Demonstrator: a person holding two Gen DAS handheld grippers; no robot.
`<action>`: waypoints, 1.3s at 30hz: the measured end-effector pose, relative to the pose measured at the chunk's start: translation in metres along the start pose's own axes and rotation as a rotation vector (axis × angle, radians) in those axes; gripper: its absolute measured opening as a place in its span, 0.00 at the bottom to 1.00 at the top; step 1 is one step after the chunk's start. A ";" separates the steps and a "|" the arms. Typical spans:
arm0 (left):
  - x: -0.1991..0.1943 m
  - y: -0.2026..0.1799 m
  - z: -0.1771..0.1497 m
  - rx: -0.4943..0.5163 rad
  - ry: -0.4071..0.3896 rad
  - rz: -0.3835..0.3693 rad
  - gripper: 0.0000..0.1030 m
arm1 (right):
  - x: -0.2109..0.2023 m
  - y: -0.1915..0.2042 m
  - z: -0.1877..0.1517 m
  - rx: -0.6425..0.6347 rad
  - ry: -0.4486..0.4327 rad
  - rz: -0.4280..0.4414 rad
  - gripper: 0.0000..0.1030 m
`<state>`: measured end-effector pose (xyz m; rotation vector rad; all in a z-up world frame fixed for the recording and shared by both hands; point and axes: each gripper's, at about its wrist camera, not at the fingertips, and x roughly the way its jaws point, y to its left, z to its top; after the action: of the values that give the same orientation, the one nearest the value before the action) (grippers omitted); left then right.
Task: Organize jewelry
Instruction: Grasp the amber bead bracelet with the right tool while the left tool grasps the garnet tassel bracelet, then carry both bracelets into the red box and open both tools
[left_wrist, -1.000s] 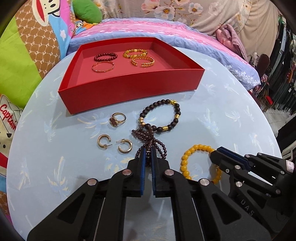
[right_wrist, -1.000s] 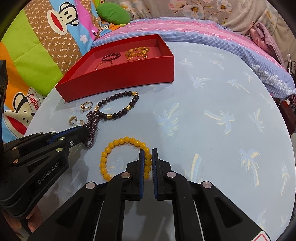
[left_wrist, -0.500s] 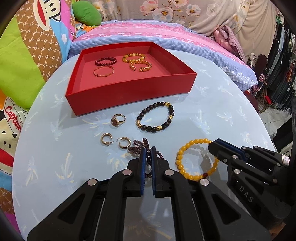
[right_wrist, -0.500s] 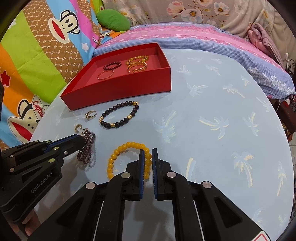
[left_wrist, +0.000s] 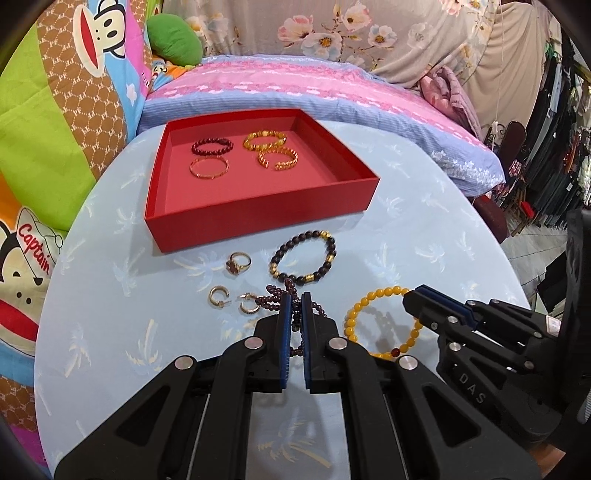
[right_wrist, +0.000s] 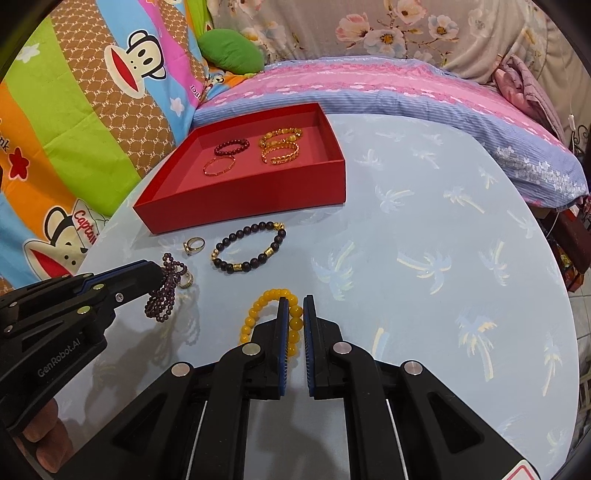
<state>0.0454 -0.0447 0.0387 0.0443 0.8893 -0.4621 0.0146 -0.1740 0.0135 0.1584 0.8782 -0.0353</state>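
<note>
My left gripper (left_wrist: 294, 298) is shut on a dark purple bead strand (right_wrist: 162, 295) and holds it above the pale blue table (right_wrist: 424, 236); the strand hangs from the left gripper (right_wrist: 157, 273) in the right wrist view. My right gripper (right_wrist: 294, 301) is shut on a yellow bead bracelet (right_wrist: 258, 310), also seen in the left wrist view (left_wrist: 365, 299), and it hangs just above the table. A red tray (left_wrist: 258, 221) at the back holds several bracelets. A black and gold bead bracelet (left_wrist: 303, 254), a ring (left_wrist: 238, 262) and two hoop earrings (left_wrist: 232, 301) lie on the table.
A bed with pink and blue striped bedding (left_wrist: 295, 81) runs behind the table. A cartoon monkey blanket (left_wrist: 55, 110) lies to the left. Clothes racks (left_wrist: 554, 147) stand at the far right. The table's round edge curves at the right (right_wrist: 561, 295).
Both grippers have risen and pulled back. The purple strand and the yellow bracelet have come up off the table with them. The tray and loose pieces have not moved.
</note>
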 end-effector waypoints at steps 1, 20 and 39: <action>-0.001 0.000 0.001 0.000 -0.004 -0.003 0.05 | -0.001 0.000 0.001 0.002 -0.004 0.000 0.07; -0.022 -0.003 0.036 0.013 -0.078 -0.026 0.05 | -0.011 -0.005 0.019 0.015 -0.041 0.002 0.07; -0.015 0.019 0.088 -0.024 -0.142 0.023 0.05 | -0.008 -0.014 0.085 -0.021 -0.106 0.014 0.07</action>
<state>0.1102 -0.0426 0.1033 -0.0001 0.7536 -0.4282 0.0734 -0.2011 0.0713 0.1421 0.7714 -0.0209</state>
